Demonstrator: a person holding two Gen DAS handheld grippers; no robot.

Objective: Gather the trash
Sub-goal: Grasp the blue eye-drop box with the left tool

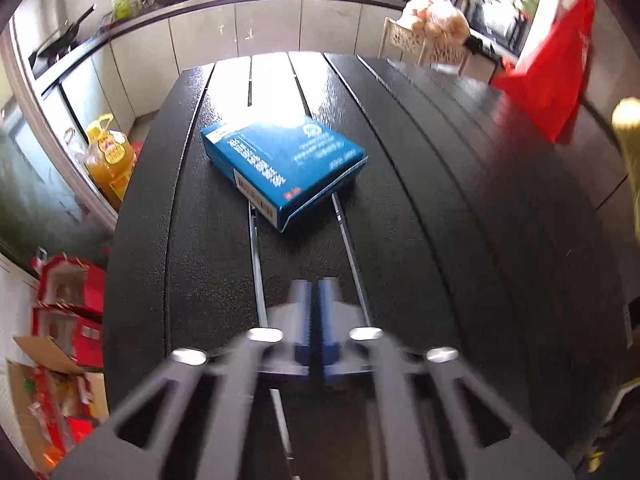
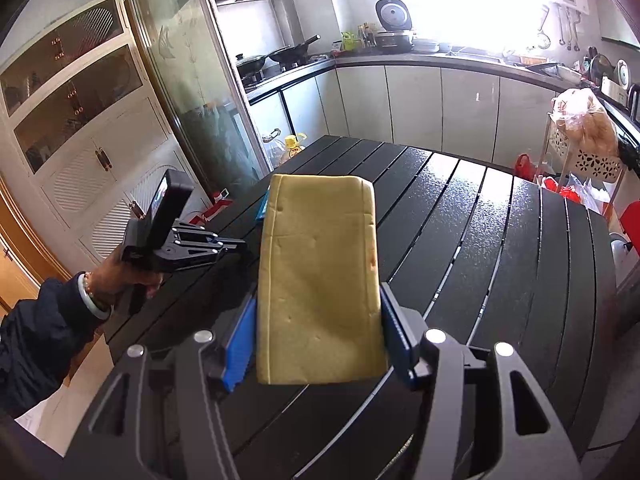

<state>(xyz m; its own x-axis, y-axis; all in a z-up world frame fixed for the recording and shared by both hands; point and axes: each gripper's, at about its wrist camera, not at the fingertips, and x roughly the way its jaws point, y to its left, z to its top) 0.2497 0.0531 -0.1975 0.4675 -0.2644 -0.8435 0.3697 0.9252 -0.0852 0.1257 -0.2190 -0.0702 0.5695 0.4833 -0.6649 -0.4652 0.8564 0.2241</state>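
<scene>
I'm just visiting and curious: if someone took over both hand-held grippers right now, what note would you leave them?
Right hand-held gripper: shut on a yellow sponge-like slab, held above the black slatted table.
Left hand-held gripper: fingers nearly together, nothing between them, pointing at the blue box but short of it.
Blue box: lying flat on the table, untouched.
Red bag: at the table's far right edge; it looks like the place for the trash.
Done: slab picked up.
Left: drop the slab, probably in the bag, then collect the blue box.
</scene>
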